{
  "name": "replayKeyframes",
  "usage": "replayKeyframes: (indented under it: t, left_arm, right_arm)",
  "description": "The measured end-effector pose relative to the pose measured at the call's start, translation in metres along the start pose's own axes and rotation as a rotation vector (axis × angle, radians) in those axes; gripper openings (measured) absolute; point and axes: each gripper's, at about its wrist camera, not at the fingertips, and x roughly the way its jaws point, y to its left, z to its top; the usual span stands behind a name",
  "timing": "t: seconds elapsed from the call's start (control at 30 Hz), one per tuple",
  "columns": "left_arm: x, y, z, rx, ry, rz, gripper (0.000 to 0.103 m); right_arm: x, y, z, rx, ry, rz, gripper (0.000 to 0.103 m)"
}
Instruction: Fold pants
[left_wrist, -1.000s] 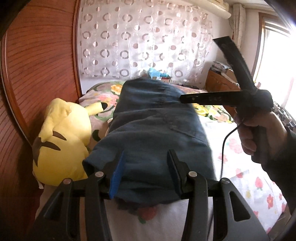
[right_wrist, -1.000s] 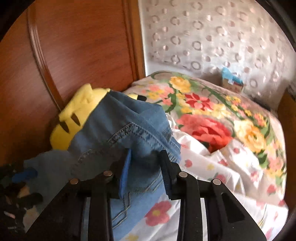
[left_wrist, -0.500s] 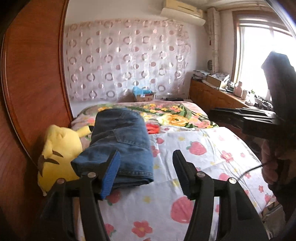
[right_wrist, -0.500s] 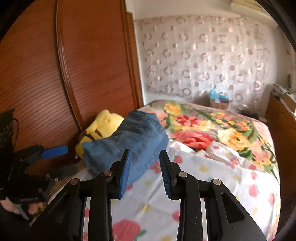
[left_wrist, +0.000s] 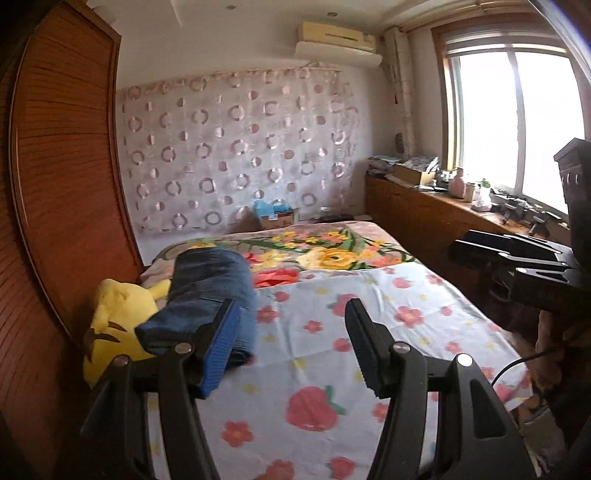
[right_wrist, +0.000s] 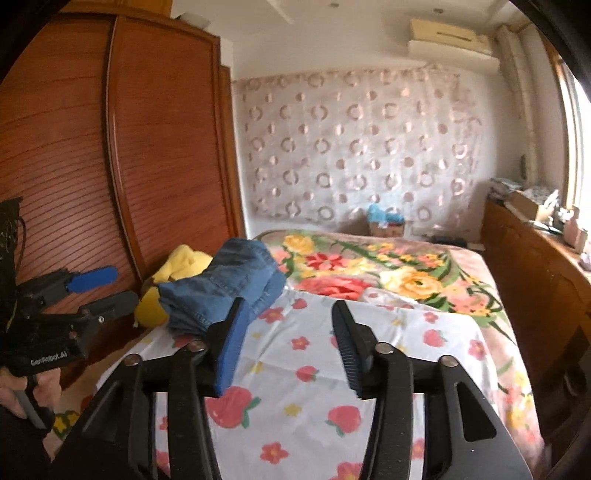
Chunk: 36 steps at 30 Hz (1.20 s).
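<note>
The folded blue jeans (left_wrist: 207, 295) lie in a compact bundle at the left side of the bed, leaning on a yellow plush toy (left_wrist: 118, 317); they also show in the right wrist view (right_wrist: 229, 284). My left gripper (left_wrist: 291, 343) is open and empty, held back from the bed, with the jeans beyond its left finger. My right gripper (right_wrist: 288, 343) is open and empty, also held back over the sheet. Each gripper shows from the side in the other's view: the right one (left_wrist: 491, 254), the left one (right_wrist: 96, 288).
The bed has a white strawberry-print sheet (left_wrist: 332, 332) and a flowered blanket (right_wrist: 388, 273) farther back. A wooden wardrobe (right_wrist: 110, 147) stands on the left. A wooden counter (left_wrist: 424, 210) with clutter runs under the window on the right. A curtain (left_wrist: 240, 155) covers the back wall.
Both grippers have pulled back and up from the jeans, which now lie folded and free on the bed. Both grippers' jaws have opened wider.
</note>
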Motion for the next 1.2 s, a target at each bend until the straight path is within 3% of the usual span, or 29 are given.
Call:
replayKeyframes:
  t: [0.13,0.23,0.7,1.2]
  left_arm:
    - [-0.013,-0.016,-0.003,0.002,-0.008,-0.011,0.059]
    - [-0.021,-0.027,-0.006,0.003,-0.01,-0.007,0.059]
    - [-0.041,-0.045,-0.017,-0.018,-0.004,0.023,0.059]
    - [-0.042,-0.041,-0.021,-0.041,-0.004,0.041,0.059]
  right_arm:
    - [-0.025,-0.006,-0.008,0.015,-0.022,-0.053,0.072]
    - [-0.045,-0.01,-0.016,0.029,-0.039,-0.093,0.077]
    - [-0.091,-0.028,-0.049,0.064,-0.047,-0.136,0.08]
    - [-0.098,-0.037,-0.059,0.082,-0.051,-0.178,0.08]
